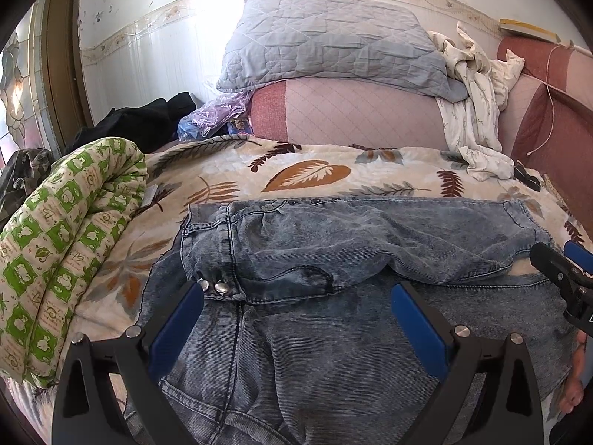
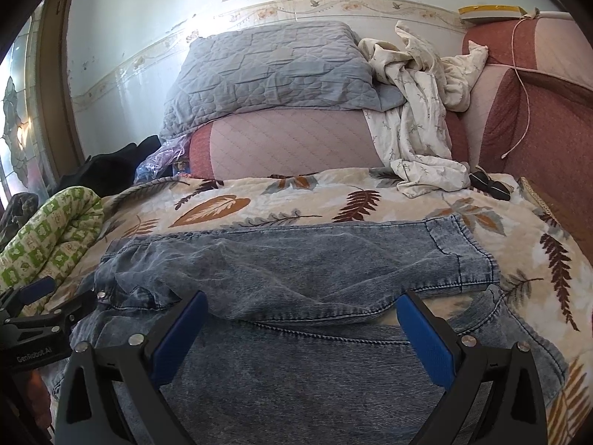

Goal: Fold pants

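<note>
Left gripper (image 1: 296, 311), right gripper (image 2: 302, 319) spread wide, empty, over mottled acid-wash denim pants (image 1: 333, 244), half-folded on leaf-print quilt (image 1: 307, 174).

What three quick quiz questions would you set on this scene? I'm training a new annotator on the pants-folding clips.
1. True or false: the left gripper is clamped shut on the jeans.
2. Which lies beside the jeans on the waistband side? A) green patterned quilt B) grey pillow C) white crumpled cloth
3. Fill in: the jeans lie on a bedspread printed with ____.

Key
1. False: both the left and the right gripper hang open over the denim.
2. A
3. leaves
</note>
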`<state>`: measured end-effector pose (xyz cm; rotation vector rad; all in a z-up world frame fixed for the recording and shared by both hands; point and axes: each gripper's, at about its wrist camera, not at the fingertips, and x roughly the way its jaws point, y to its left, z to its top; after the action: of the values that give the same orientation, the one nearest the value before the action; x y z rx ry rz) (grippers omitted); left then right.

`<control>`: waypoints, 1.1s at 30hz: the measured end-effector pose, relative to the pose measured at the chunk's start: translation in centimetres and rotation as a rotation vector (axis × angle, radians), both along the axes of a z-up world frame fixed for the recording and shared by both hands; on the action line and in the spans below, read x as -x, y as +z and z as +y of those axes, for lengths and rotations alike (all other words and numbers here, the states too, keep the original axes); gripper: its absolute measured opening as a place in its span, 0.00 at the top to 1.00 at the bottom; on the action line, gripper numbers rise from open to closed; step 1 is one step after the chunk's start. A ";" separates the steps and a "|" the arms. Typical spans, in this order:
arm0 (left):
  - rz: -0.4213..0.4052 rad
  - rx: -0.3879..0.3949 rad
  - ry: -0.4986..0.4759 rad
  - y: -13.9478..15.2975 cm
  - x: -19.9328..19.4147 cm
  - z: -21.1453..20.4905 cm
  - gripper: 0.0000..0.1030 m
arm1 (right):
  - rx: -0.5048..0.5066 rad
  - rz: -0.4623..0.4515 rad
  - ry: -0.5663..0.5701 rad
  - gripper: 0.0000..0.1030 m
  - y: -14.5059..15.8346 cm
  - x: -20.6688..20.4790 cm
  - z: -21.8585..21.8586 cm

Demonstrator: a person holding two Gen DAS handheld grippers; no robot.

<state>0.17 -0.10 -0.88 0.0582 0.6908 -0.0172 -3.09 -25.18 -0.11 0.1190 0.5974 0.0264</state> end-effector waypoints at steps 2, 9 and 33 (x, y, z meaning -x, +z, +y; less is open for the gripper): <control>0.003 -0.001 0.000 -0.1 -0.1 0.0 0.02 | -0.003 0.001 -0.003 0.00 0.0 0.0 -0.1; 0.008 -0.009 -0.002 -0.2 -0.2 -0.2 0.02 | -0.010 0.009 -0.012 0.00 -0.3 -0.3 -0.7; 0.125 0.018 0.010 -3.0 -3.1 0.6 0.02 | -0.171 0.054 -0.286 0.00 -0.8 1.6 -16.0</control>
<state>3.24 0.51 -3.84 0.0361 0.8156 -0.0176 -4.69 -41.19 -0.89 0.3712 0.6266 -0.2035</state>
